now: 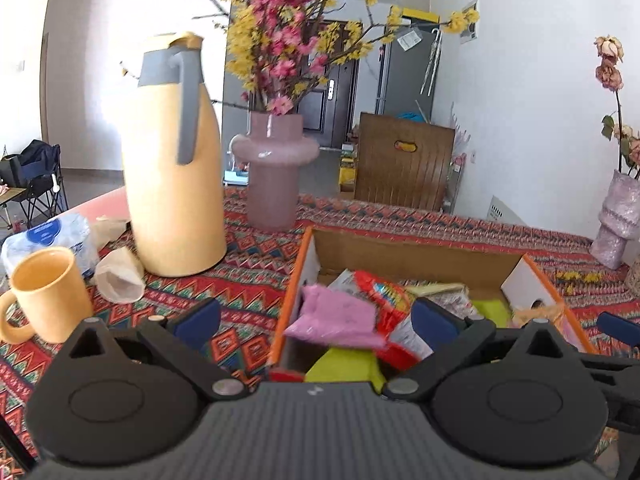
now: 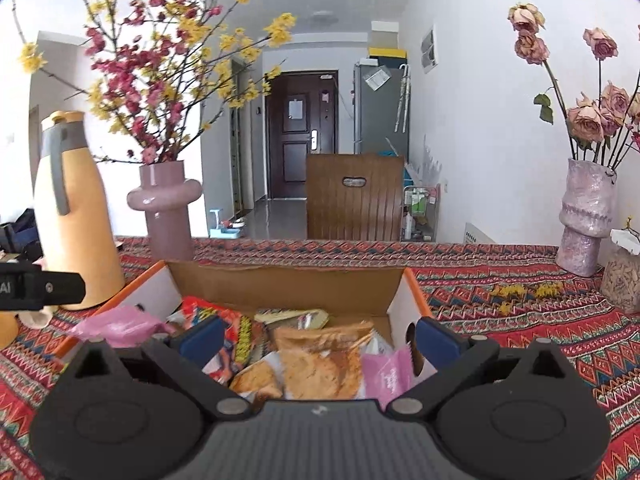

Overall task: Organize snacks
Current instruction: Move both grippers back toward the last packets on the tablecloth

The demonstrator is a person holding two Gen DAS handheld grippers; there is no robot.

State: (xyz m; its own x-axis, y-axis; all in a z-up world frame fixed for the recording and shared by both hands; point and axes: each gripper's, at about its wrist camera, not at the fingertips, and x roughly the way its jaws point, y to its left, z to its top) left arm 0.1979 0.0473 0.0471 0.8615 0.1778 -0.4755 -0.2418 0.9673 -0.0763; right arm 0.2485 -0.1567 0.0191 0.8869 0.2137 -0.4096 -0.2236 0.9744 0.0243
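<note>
Both grippers hang spread apart and empty over the cardboard box (image 2: pixel 280 280) at lower centre. The right gripper (image 2: pixel 316 338) should drop straight onto the tan snack bag (image 2: pixel 320 364); the left gripper (image 1: pixel 316 320) should pinch the pink packet (image 1: pixel 336 316) by one edge.

Not much to read here, honestly. The only clear letters are "AI" in white on the black gripper part (image 2: pixel 40 289) poking in from the left edge of the right wrist view, and it looks cut off by the frame. The red snack packet (image 2: pixel 236 338) in the cardboard box (image 2: pixel 280 284) has yellow lettering down its side, but it's too blurry to make out. The blue round label on the plastic-wrapped pack (image 1: pixel 48 234) beside the mug has print on it, too small to read. The papers stuck on the fridge (image 2: pixel 380 108) and the door (image 2: pixel 302 136) are unreadable as well.
</note>
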